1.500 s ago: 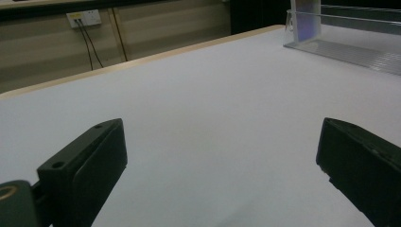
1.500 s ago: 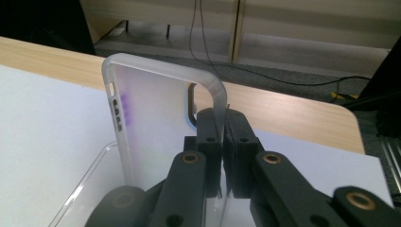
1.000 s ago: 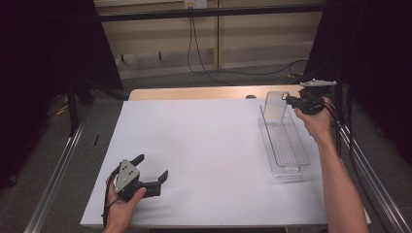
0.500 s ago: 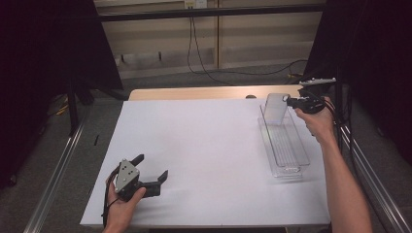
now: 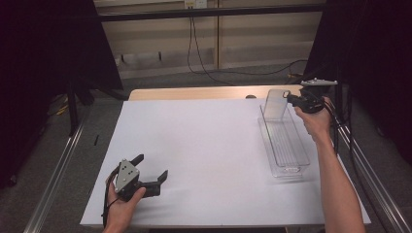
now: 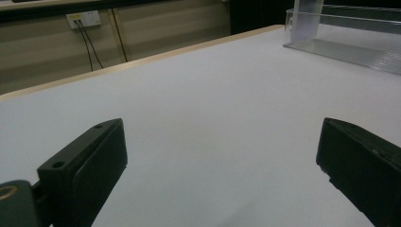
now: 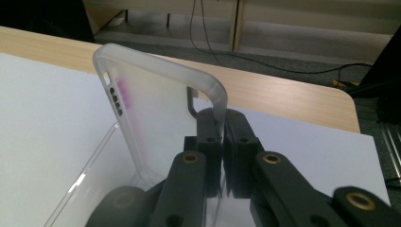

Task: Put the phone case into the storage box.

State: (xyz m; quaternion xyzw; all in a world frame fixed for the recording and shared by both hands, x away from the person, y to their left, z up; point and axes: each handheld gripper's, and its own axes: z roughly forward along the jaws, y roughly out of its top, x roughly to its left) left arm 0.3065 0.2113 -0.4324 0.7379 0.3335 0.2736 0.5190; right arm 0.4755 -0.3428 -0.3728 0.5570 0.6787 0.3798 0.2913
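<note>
Your right gripper [image 7: 221, 142] is clamped on the edge of the phone case [image 7: 156, 104], upright over the far end of the clear tray [image 5: 284, 145] at the high view's upper right, close to the table's right edge; your left gripper [image 5: 153, 167], lower left, gapes wide with nothing between; bare white table [image 5: 204, 141] lies between them.
</note>
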